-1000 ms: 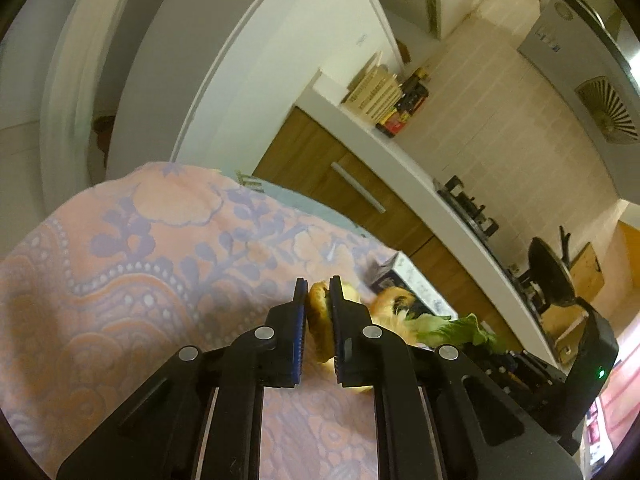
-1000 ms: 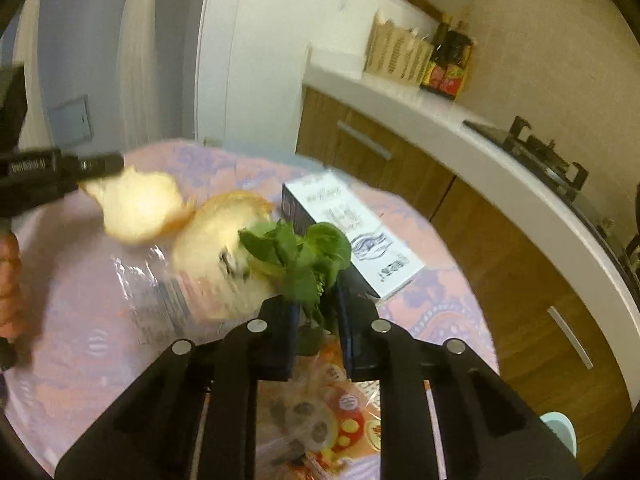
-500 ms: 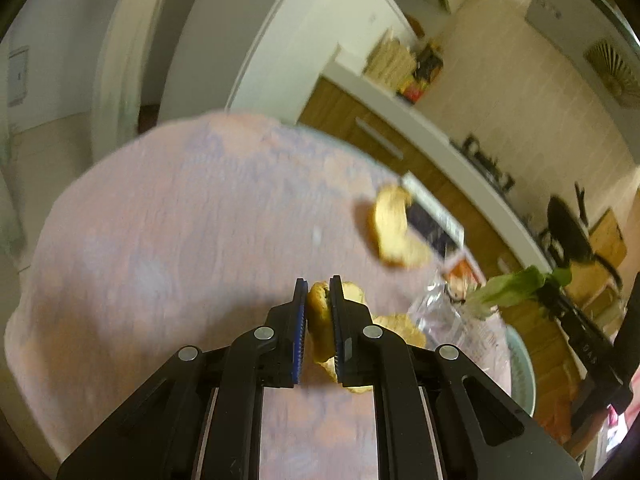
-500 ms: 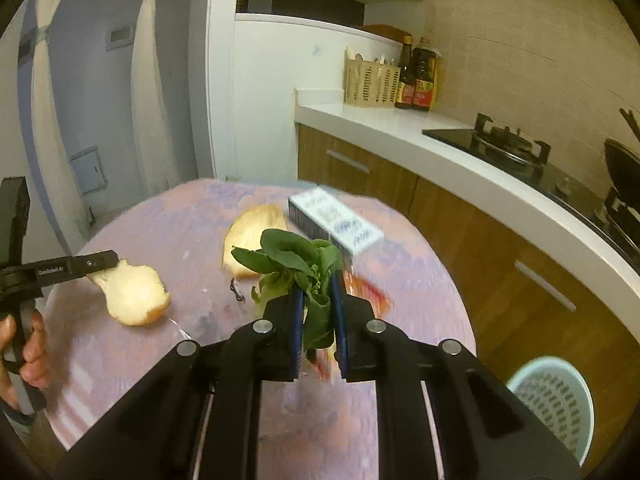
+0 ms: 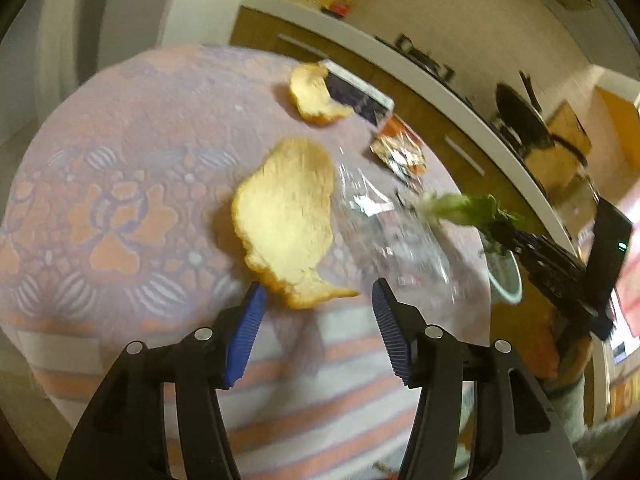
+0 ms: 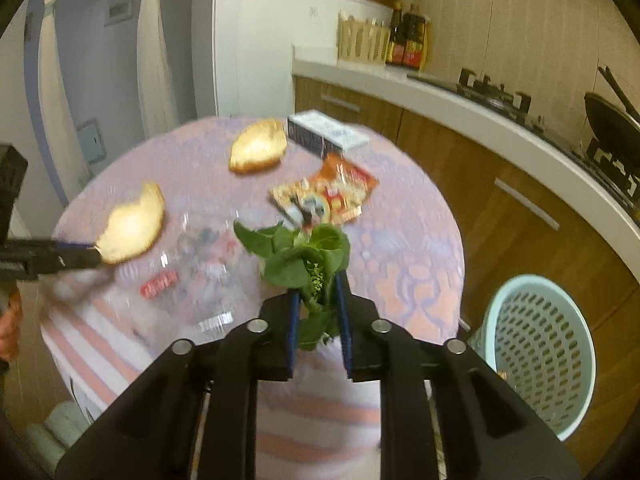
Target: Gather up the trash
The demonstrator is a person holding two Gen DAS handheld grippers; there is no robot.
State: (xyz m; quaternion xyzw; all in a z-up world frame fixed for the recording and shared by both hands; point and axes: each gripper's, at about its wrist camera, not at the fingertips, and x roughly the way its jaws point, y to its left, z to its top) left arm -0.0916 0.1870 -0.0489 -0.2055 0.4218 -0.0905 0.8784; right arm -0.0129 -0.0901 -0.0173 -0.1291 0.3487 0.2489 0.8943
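Note:
A torn bread piece (image 5: 284, 220) lies just past my left gripper (image 5: 316, 288), its ragged tail between the tips. The jaws are opening and stand wide apart, and the right pad is clear of the bread. In the right wrist view the same bread piece (image 6: 132, 228) sits at the left gripper's (image 6: 96, 258) tip. My right gripper (image 6: 318, 304) holds leafy greens (image 6: 308, 256) upright over the table's front. Its jaws are opening, and the stem still fills the gap between the pads. From the left wrist view the greens (image 5: 464, 208) stick out of the right gripper (image 5: 504, 236).
On the round table's flowered cloth (image 5: 120, 184) lie a second bread piece (image 6: 258, 152), a white box (image 6: 324, 134), a red snack wrapper (image 6: 328, 196) and a clear plastic bag (image 6: 208, 256). A pale blue basket (image 6: 536, 356) stands on the floor to the right, by the counter (image 6: 480, 108).
The left jaws have sprung apart off the bread. Both grippers have drawn back toward the table's front edge. The right jaws have widened a little around the greens.

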